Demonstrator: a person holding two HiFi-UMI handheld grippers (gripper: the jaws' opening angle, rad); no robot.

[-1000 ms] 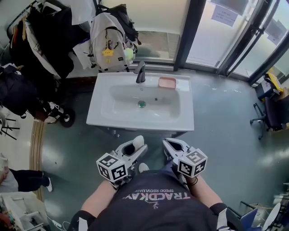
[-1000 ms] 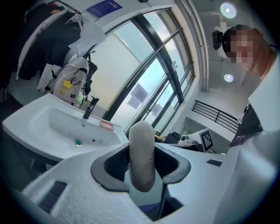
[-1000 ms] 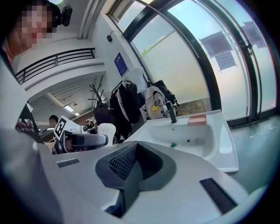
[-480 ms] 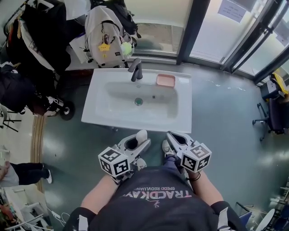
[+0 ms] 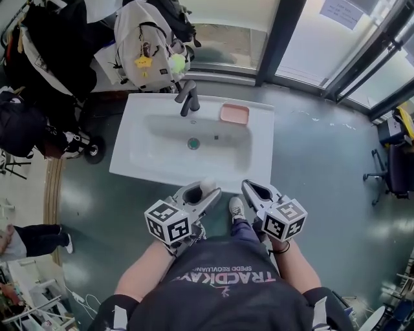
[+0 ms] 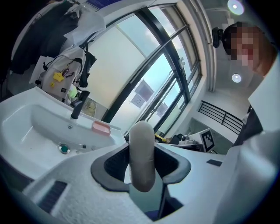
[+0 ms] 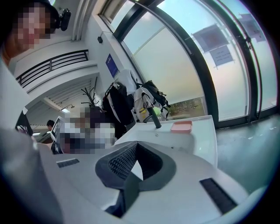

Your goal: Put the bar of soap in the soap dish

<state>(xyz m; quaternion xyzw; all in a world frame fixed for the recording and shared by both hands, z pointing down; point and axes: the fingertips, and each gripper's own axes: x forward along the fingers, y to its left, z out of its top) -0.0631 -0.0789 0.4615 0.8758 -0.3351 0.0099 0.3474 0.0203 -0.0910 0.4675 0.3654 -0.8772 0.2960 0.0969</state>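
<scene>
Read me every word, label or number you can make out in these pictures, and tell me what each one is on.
"TRACKDAY": large print on the person's black shirt, upside down in the head view.
"SPEED REVOLUTION": smaller line beside it; the last letters are uncertain.
Paper notices on the window: too small to read.
Yellow tag on the backpack: unreadable.
Marker cubes: patterns only, no words.

The sink (image 5: pixel 262 155) looks smooth and glossy, the faucet (image 5: pixel 186 98) dark matt metal, the bar of soap (image 6: pixel 142 153) smooth, matt.
</scene>
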